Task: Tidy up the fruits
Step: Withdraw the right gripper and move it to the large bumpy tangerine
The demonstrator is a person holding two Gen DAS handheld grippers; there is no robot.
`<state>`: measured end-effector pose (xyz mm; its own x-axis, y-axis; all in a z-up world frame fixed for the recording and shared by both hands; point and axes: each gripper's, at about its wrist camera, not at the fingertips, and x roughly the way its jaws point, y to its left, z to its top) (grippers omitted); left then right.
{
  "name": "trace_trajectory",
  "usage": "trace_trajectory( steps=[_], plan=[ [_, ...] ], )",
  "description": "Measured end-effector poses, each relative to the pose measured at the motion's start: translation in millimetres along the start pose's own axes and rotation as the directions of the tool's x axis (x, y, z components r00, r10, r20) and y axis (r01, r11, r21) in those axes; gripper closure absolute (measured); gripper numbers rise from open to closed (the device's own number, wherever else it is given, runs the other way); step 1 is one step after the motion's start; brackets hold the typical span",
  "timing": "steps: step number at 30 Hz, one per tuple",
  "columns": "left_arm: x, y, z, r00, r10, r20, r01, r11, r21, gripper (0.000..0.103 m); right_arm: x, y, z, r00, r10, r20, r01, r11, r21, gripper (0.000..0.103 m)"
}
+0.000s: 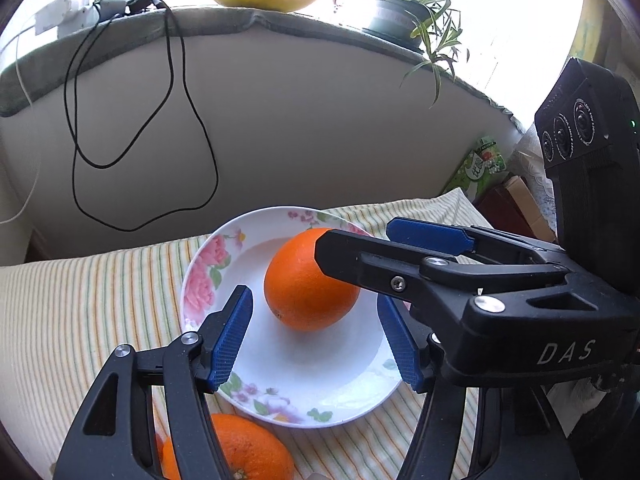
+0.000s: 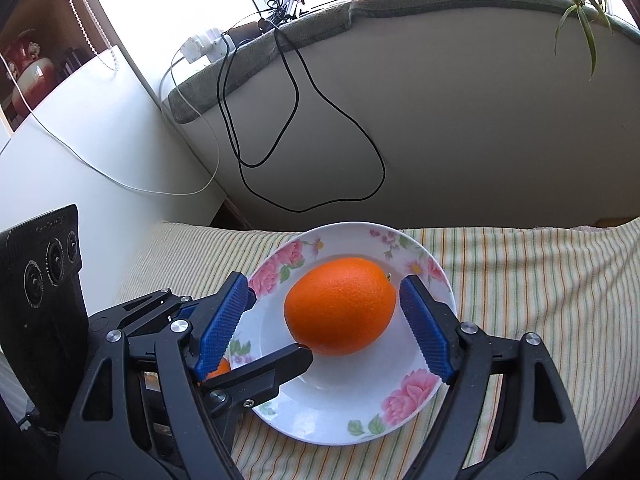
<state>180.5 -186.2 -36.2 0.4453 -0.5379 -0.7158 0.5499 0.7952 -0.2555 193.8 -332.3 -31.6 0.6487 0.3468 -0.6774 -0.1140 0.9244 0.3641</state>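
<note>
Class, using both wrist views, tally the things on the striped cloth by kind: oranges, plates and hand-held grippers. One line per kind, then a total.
Oranges: 2, one on the plate, one on the cloth
Plates: 1
Hand-held grippers: 2, left, right
Total: 5

Lived-in home room by a sunny window, potted spider plant [image 1: 416,20] on a cloth-covered sill [image 1: 248,20], charger cables [image 1: 132,120] dangling down the wall, striped tablecloth [image 1: 80,300], floral plate [image 1: 208,280] — domestic, not a lab.
</note>
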Motion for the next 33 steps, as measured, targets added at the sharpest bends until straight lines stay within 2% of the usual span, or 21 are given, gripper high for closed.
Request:
trace_trajectory(
  steps=[15, 23, 25, 27, 33],
  plan=[
    [-48, 5, -20, 0.999, 0.022, 0.05, -0.022, 1.0, -0.002, 0.038, -47, 23, -19, 0.992, -0.061, 0.108, 0.068, 0.996, -0.054, 0.022],
    [-68, 18, -30, 0.997, 0.037, 0.067, -0.035, 0.999, -0.032, 0.038, -71, 37, -33, 0.986, -0.053, 0.156, 0.068, 0.993, -0.092, 0.022],
    [-73, 21, -32, 0.996, 0.044, 0.073, -0.041, 0.999, -0.035, 0.038, -76, 43, -36, 0.986, -0.054, 0.159, 0.073, 0.991, -0.113, 0.015],
    [-77, 25, -34, 0.996, 0.051, 0.079, -0.048, 0.998, -0.042, 0.032, -81, 48, -41, 0.985, -0.055, 0.166, 0.077, 0.989, -0.128, 0.008],
    [-86, 38, -44, 0.996, 0.056, 0.066, -0.051, 0.997, -0.065, 0.032, -89, 56, -53, 0.989, -0.035, 0.141, 0.052, 0.992, -0.117, 0.007]
  ],
)
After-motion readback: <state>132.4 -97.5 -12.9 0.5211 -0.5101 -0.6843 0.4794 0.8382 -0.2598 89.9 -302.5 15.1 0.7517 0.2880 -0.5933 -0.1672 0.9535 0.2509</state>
